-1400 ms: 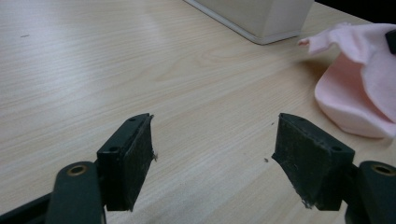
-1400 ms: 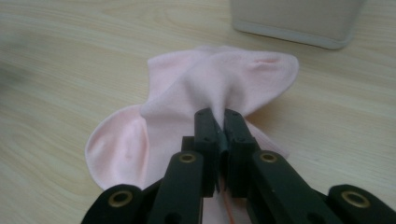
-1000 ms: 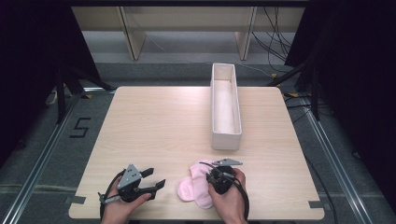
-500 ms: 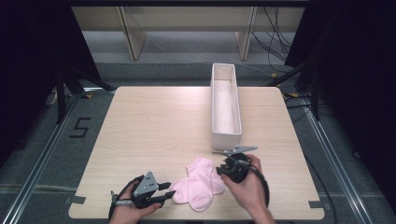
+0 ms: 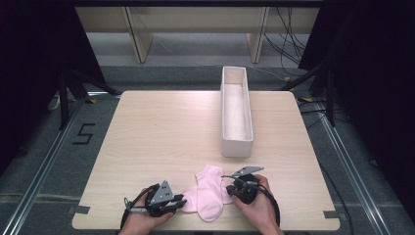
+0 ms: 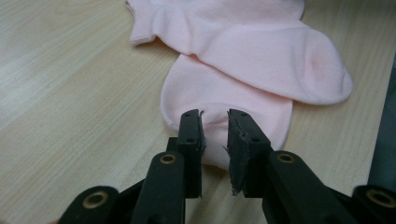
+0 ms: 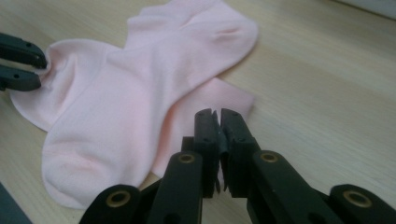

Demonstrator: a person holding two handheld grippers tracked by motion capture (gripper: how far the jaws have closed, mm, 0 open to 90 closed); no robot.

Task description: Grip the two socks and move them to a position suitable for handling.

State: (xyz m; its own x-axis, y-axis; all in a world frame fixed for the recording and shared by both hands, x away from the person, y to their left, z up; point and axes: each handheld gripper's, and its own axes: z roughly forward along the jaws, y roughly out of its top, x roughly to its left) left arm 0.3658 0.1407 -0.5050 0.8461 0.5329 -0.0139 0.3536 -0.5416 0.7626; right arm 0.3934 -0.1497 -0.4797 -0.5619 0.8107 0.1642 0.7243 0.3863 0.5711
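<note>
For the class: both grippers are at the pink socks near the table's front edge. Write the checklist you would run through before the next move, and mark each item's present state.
1. Left gripper has sock fabric between its jaws: ok; its jaws have just been closing on the lower sock.
2. Right gripper pinches fabric: cannot tell; jaws almost together at a sock edge.
3. Upper sock overlaps the lower one: ok.
4. Socks lie fully on the table: ok.
5. White box stands apart from the socks: ok.

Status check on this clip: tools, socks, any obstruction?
Left tool closing on lower sock's edge. Right tool shut at socks' far edge; grip unclear. White tray stands clear.
</note>
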